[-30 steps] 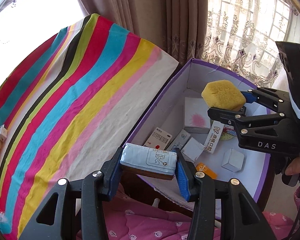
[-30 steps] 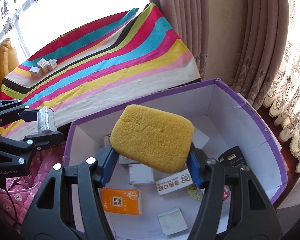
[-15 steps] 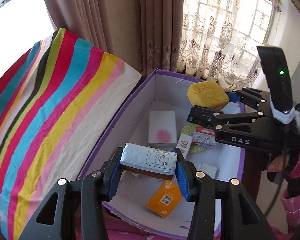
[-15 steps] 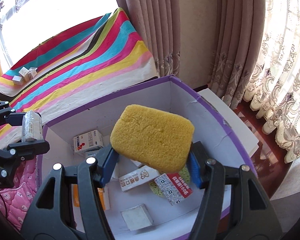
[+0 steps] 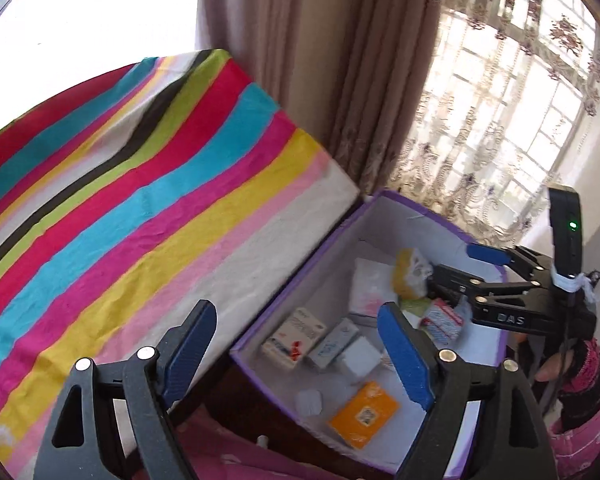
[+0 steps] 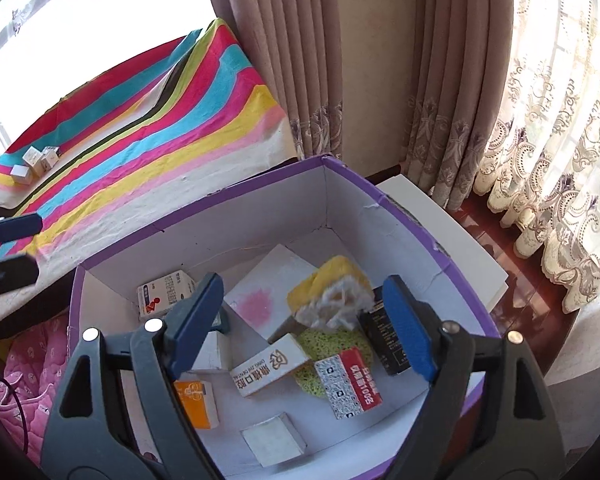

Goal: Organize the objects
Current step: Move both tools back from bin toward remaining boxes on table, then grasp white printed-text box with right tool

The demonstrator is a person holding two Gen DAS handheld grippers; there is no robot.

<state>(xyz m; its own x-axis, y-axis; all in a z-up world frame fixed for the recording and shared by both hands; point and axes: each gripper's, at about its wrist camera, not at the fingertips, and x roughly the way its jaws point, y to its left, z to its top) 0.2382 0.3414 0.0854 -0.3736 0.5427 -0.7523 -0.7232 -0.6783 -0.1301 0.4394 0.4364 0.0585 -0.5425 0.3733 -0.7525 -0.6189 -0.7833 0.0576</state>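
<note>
left gripper (image 5: pixel 300 350): standing wide open with nothing between the blue pads. Its jaws have just been opening, and it's hanging over the near-left corner of the box, half over the striped cloth.

right gripper (image 6: pixel 302 322): also wide open, jaws just been opening too, nothing clamped. It's pointing down into the middle of the box.

yellow sponge (image 6: pixel 330 294): blurry in both views, sitting loose between the right gripper's spread fingers and not touching either pad. It's tilted on edge inside the box, above the green sponge (image 6: pixel 332 354).

purple box (image 6: pixel 204 208): white inside, purple rim, sitting just beside the striped surface and holding a jumble of small cartons.

stuff in the box: a red-and-white carton (image 6: pixel 166 292) near the back-left wall, a flat white pack with a pink blotch (image 6: pixel 266 294) in the middle, a long white carton with printed characters (image 6: pixel 270 364), a red-and-silver packet (image 6: pixel 348 382) lying on the green sponge, a black box (image 6: pixel 386 338) leaning by the right side, an orange carton (image 6: pixel 196 402) and a small white carton (image 6: pixel 274 442) near the front.

striped cloth (image 5: pixel 140 208): bright rainbow stripes, a few little white cubes (image 6: pixel 36 162) sitting well apart at its far end.

person's hand (image 5: pixel 572 364): showing at the right edge of the left view, gripping the right tool's handle.
</note>
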